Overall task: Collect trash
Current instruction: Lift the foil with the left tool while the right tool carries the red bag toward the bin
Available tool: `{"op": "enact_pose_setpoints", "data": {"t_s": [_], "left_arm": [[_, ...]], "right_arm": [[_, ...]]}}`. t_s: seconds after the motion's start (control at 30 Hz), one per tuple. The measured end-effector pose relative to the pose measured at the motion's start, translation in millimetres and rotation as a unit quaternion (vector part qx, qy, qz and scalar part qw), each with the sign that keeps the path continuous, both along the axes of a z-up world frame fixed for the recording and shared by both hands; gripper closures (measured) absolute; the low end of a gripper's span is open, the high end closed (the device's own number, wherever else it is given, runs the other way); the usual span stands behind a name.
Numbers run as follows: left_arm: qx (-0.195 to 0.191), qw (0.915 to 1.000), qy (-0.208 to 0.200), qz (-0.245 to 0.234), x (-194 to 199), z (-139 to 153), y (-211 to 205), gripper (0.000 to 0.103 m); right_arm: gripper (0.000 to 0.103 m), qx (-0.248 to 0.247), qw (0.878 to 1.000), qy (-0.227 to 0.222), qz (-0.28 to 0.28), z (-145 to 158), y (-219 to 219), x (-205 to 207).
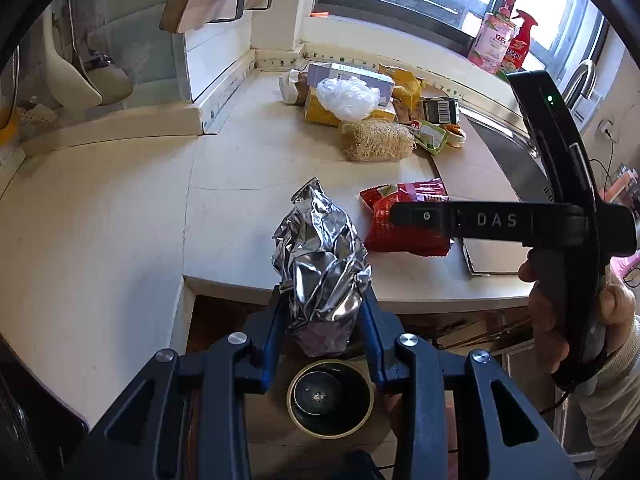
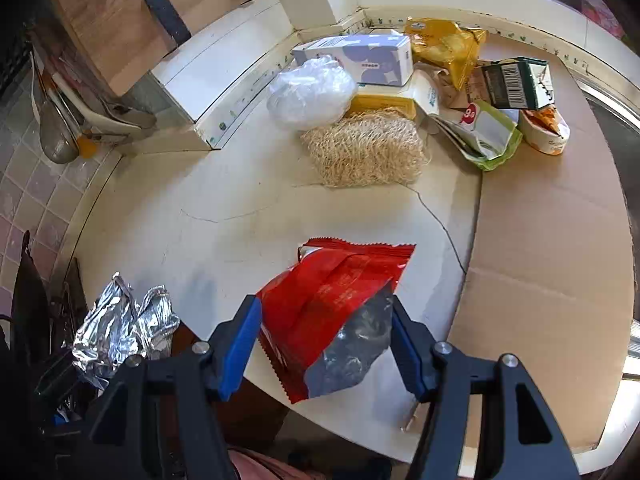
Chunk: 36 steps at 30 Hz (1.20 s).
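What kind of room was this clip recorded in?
Most likely a home kitchen. A steel sink with a curved faucet is set into the countertop under a window, cleaning-product bottles stand on the sill, and utensils hang against the tiled wall.

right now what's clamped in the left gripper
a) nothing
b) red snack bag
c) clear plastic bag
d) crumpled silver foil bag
d: the left gripper has its blue pads pressed on both sides of the crumpled silver foil bag, while the red snack bag lies on the counter.

Red bag point(image 1: 404, 220) partly hidden behind right tool arm.
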<state>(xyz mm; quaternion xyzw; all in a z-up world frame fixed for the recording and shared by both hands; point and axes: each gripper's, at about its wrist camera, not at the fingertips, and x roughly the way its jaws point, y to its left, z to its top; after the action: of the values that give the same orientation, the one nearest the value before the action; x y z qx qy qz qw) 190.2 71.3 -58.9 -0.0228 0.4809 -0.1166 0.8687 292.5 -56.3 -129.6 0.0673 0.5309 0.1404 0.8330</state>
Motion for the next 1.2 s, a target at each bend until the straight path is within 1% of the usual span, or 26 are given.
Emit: {"op": "enact_pose_setpoints", "data": {"t_s": [0.07, 0.13, 0.2, 0.3, 0.4, 0.53, 0.7, 0.9, 1.03, 1.13, 1.2], "left_arm": [[0.001, 1.0, 0.0, 0.002, 1.4, -1.0, 1.1, 0.07], [0.0, 1.0, 0.001, 0.005, 2.5, -2.5, 3.0, 0.07], [-0.002, 1.0, 0.002, 0.007, 3.2, -4.1, 5.1, 0.07], [-0.004, 0.9999, 0.003, 0.01, 1.9, -6.1, 7.9, 0.07], [-0.006, 0.9999, 0.004, 0.012, -0.1, -6.8, 10.0, 0.07], [-0.009, 0.9999, 0.003, 0.012, -7.3, -3.8, 13.0, 0.07], [-0.009, 1.0, 0.0, -0.001, -23.5, 0.1, 11.6, 0.07], [-0.013, 0.9996, 0.013, -0.022, -50.5, -11.6, 3.0, 0.07], [-0.018, 0.9987, 0.03, -0.036, -70.5, -32.5, -7.0, 0.07], [-0.011, 0.9978, 0.047, -0.046, -83.7, -56.6, -16.0, 0.07], [-0.008, 0.9965, 0.064, -0.052, -91.2, -76.1, -22.4, 0.07]], "right_arm": [[0.041, -0.007, 1.0, -0.006, 0.006, -1.8, 4.5, -1.9], [0.044, -0.006, 1.0, -0.008, 0.007, -2.3, 5.6, -3.6], [0.066, 0.007, 1.0, -0.009, 0.016, -1.6, 5.8, -5.4], [0.081, 0.005, 1.0, -0.009, 0.024, -0.6, 8.7, -8.3], [0.087, 0.01, 0.999, -0.009, 0.031, 1.2, 10.1, -13.9], [0.088, 0.017, 0.999, -0.015, 0.041, 8.0, 9.6, -29.7], [0.088, 0.027, 0.997, -0.025, 0.062, 19.7, 7.7, -63.2], [0.088, 0.03, 0.994, -0.04, 0.095, 26.3, 10.9, -109.6], [0.088, 0.019, 0.992, -0.043, 0.113, 15.3, 11.8, -143.4], [0.088, 0.007, 0.992, -0.034, 0.122, -6.2, 13.5, -163.0], [0.088, -0.001, 0.992, -0.022, 0.126, -27.2, 12.9, -174.6]]}}
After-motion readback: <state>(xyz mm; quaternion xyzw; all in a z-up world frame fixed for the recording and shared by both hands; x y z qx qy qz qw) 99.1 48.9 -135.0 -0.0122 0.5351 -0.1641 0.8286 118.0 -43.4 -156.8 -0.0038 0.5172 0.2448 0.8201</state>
